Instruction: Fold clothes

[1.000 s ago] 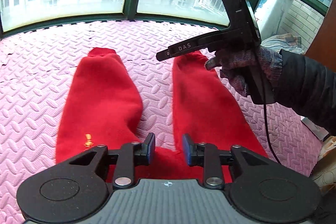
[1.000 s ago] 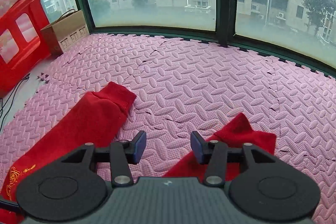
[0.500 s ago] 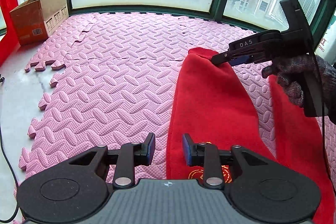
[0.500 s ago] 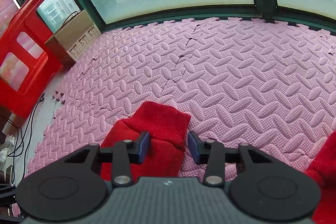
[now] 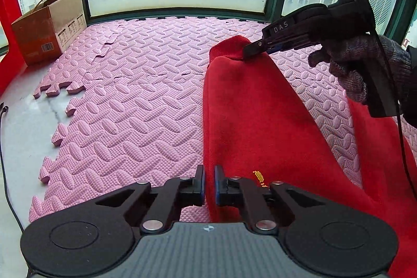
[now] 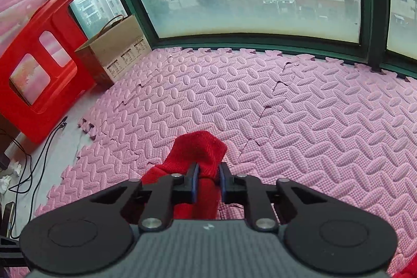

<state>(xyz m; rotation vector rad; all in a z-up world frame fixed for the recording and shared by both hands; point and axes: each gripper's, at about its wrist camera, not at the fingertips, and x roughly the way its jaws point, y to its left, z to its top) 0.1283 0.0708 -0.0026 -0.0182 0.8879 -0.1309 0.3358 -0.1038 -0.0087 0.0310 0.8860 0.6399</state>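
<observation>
Red trousers (image 5: pixel 260 121) gripped at two points on one leg, ready for a fold.

Spread on the pink foam floor mat (image 5: pixel 135 100), the trousers lie with legs running away toward the window. The left gripper (image 5: pixel 209 183) is closed to a narrow slit on the near outer edge of the left leg, so that side can lift as one. The right gripper (image 6: pixel 207 180) is closing on the ribbed cuff (image 6: pixel 200 150), which bunches between its pads (a gloved hand (image 5: pixel 365 64) works it). Holding both ends of one leg probably lets it swing across onto the other leg (image 5: pixel 378 147) without sagging.
</observation>
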